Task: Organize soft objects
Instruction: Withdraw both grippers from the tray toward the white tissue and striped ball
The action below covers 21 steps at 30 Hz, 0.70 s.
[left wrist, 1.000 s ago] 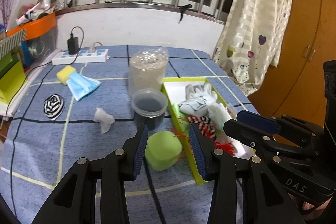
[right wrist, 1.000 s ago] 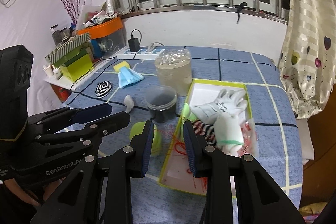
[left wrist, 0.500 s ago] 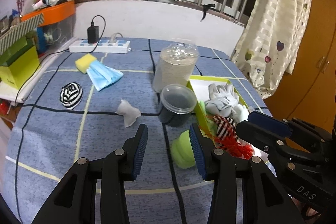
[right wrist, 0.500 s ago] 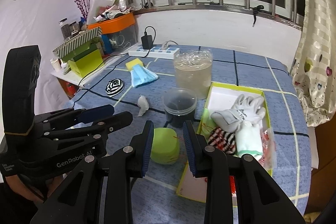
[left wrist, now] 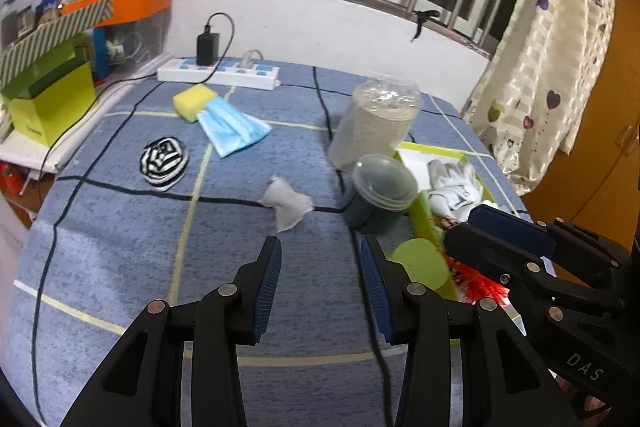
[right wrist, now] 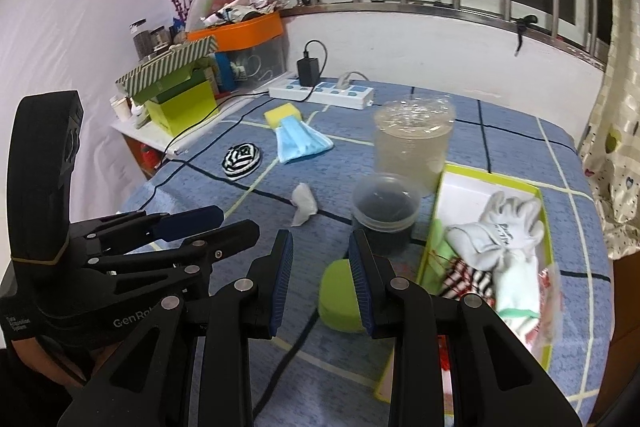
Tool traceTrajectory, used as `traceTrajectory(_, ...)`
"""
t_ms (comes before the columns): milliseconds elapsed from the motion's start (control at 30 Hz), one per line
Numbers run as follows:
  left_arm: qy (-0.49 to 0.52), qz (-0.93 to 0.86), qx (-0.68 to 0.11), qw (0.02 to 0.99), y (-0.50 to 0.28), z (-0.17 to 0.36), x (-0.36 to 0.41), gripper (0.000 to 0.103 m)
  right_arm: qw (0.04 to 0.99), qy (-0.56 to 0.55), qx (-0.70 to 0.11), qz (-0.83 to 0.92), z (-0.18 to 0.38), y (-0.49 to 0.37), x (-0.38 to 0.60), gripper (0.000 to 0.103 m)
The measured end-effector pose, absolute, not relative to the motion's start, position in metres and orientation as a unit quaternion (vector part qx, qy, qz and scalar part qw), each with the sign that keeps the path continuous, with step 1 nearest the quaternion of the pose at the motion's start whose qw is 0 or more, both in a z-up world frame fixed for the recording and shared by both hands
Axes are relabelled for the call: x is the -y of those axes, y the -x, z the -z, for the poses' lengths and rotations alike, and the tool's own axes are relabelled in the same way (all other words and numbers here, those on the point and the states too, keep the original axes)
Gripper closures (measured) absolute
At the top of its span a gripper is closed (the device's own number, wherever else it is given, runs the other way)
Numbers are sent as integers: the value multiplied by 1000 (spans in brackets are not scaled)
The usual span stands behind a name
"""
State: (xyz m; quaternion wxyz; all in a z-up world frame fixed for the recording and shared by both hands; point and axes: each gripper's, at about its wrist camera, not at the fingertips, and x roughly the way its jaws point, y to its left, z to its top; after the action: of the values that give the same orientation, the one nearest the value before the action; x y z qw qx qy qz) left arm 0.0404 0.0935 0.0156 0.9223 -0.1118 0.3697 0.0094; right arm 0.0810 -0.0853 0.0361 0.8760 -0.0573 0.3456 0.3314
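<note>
A lime-rimmed white tray at the right holds white gloves and a striped sock. A green sponge lies just left of the tray. On the blue cloth lie a crumpled white wipe, a striped sock ball, a blue face mask and a yellow sponge. My left gripper is open and empty above the cloth, short of the wipe. My right gripper is open and empty, beside the green sponge.
A tall clear jar and a dark lidded cup stand left of the tray. A power strip with a charger lies at the back. Boxes crowd the left side. A curtain hangs at right.
Both grippers have swung left and pulled back. The green sponge, which was between my left fingers, now lies to their right. Both stay open.
</note>
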Motion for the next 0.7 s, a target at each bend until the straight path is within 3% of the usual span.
traceTrajectory(100, 120, -16, -372, 920, -40, -11, -106, 63, 873, 61, -347, -337, -33, -82, 76, 60)
traceTrajectory(700, 157, -75, -386, 906, -53, 13, -184, 63, 848, 100, -386, -350, -8, -116, -1, 60)
